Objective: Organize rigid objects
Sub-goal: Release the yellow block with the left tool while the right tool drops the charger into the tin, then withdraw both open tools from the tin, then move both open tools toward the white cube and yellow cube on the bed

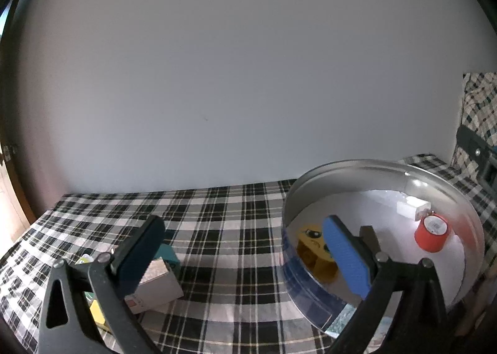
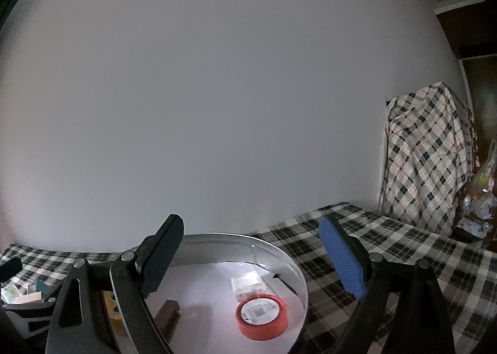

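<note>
Red tape roll (image 2: pixel 261 317) lies in the round metal tray (image 2: pixel 296 273) — both grippers' jaws spread wide, holding nothing.

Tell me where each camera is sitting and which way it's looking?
Left wrist: rides the left claw, facing the wall across the checked tablecloth; a grey cardboard box lies left, and both open fingers show.
Right wrist: rides the right claw, above the round silver metal tray, facing the wall; both open fingers show.
Shared: the tray and the round orange container inside it.
</note>
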{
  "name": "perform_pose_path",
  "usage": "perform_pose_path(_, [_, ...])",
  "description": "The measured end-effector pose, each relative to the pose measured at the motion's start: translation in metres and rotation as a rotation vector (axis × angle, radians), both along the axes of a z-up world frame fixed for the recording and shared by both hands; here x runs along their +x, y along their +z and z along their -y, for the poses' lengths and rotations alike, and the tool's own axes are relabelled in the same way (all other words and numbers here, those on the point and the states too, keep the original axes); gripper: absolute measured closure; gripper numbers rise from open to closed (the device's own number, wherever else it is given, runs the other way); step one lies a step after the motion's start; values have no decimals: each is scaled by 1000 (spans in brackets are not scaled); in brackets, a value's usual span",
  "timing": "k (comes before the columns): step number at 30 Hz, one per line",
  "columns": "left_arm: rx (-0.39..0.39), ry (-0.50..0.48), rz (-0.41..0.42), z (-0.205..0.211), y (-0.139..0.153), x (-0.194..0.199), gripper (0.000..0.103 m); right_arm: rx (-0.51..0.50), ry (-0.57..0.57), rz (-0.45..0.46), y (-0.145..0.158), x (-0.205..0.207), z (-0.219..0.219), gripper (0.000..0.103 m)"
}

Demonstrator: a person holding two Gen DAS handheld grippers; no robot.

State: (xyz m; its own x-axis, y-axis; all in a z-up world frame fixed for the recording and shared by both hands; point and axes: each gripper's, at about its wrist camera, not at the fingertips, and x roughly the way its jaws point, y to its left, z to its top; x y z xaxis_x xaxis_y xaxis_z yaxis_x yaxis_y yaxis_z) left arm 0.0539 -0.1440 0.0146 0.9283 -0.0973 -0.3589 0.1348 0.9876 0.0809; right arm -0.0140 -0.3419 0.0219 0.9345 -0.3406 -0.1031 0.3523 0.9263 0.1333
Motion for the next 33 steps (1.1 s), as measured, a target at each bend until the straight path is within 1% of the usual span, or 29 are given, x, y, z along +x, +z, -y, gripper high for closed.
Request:
perform_pose_path(3, [-16, 4, 4, -7, 2, -5, 0, -2, 13, -5, -1, 0, -6, 12])
perform_pose_path(10, [-21, 1, -3, -18, 2, -9, 0, -29, 51, -32, -2, 0, -23, 12])
perform_pose_path(17, [-46, 20, -29, -40, 2, -6, 0, -40, 66, -46, -4, 1, -33, 12])
perform_pose_path(20, [-45, 23, -30, -48, 2, -6, 0, -30, 80, -59, -5, 3, -38, 12])
perform_pose_path(26, [-39, 32, -27, -63, 1, -6, 0, -57, 108, -72, -5, 5, -53, 12])
perform_pose_path(33, [-47, 56, -36, -81, 0, -3, 0, -21, 158, -118, -9, 10, -69, 12])
